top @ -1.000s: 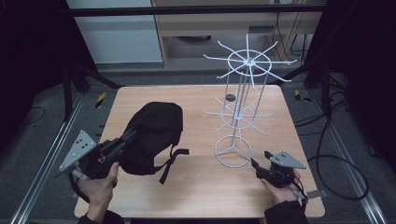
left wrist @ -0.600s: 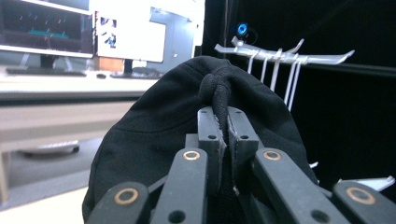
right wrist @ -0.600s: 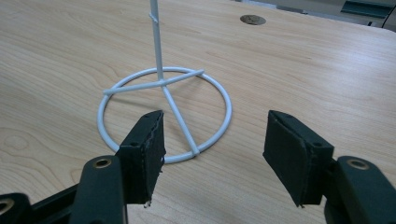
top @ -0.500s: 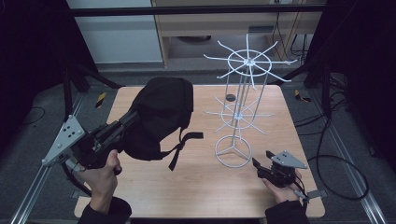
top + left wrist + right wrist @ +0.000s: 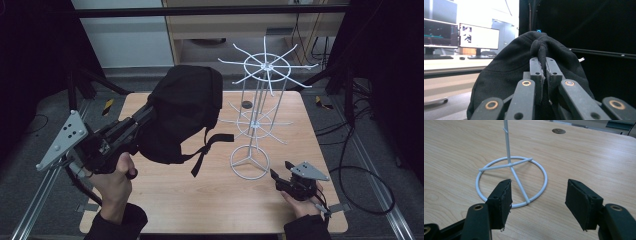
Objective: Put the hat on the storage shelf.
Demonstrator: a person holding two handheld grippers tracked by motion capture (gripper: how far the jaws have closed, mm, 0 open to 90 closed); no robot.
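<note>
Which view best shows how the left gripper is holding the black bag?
The left gripper view: the left gripper has its jaws shut on a bunched fold at the top of the black bag. The high view shows the bag lifted off the table, but the pinch point is hidden. The right gripper view faces the white wire rack instead.

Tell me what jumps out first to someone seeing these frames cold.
The black cap, lifted off the table at left and pinched by the left gripper, jaws shut on a fold of its fabric. Next, the tall white wire rack at centre-right of the wooden table, with the right gripper open near its ring base.
</note>
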